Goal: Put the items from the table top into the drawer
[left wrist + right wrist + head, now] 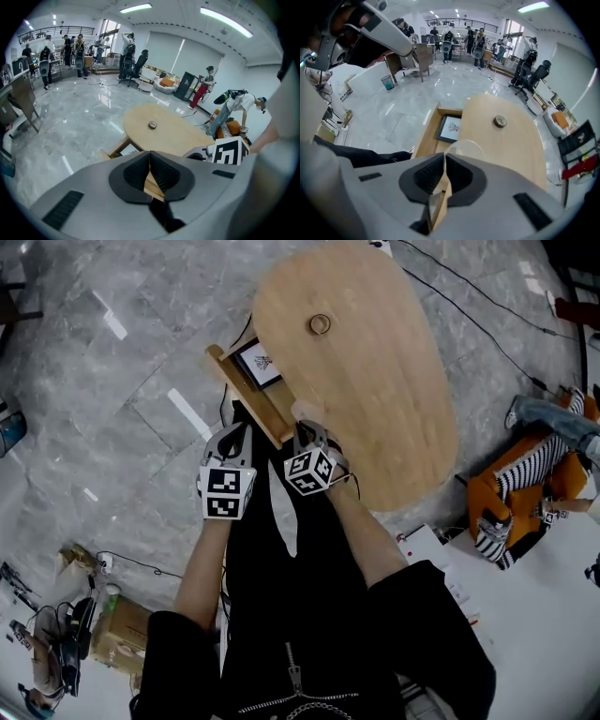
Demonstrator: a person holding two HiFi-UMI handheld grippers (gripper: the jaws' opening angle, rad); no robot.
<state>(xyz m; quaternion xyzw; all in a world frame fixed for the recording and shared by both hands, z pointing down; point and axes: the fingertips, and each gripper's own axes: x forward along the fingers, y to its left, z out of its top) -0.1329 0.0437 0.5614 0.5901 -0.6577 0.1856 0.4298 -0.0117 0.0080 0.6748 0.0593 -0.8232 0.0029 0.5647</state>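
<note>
**Head view** – Both grippers hung over the open drawer (248, 395), which stuck out from the left side of the oval table (394, 390). The right gripper (309, 432) sat at the drawer's table-side end and the left gripper (232, 437) just outside its front rail. A frame (259, 362) lay flat inside the drawer, so part of the job looked done. A ring (320, 324) sat on the table, well beyond the drawer.

**Left gripper view** – The left gripper's (149, 157) jaws were pressed together at the tips with nothing between them, only the drawer's wood showing through the gap behind. It pointed down at the drawer's near end, probably standing by to steady it. The ring (153, 124) was far ahead of it, past the drawer.

**Right gripper view** – The right gripper (444, 161) pinched a clear disc (465, 147) by its thin edge, jaws nearly closed on it. The disc stood upright above the drawer's (424, 136) near end, short of the frame (450, 129) – held edge-on, seemingly to slip it in beside the frame. The ring (500, 121) waited on the table, right of the drawer and out of reach.
</note>
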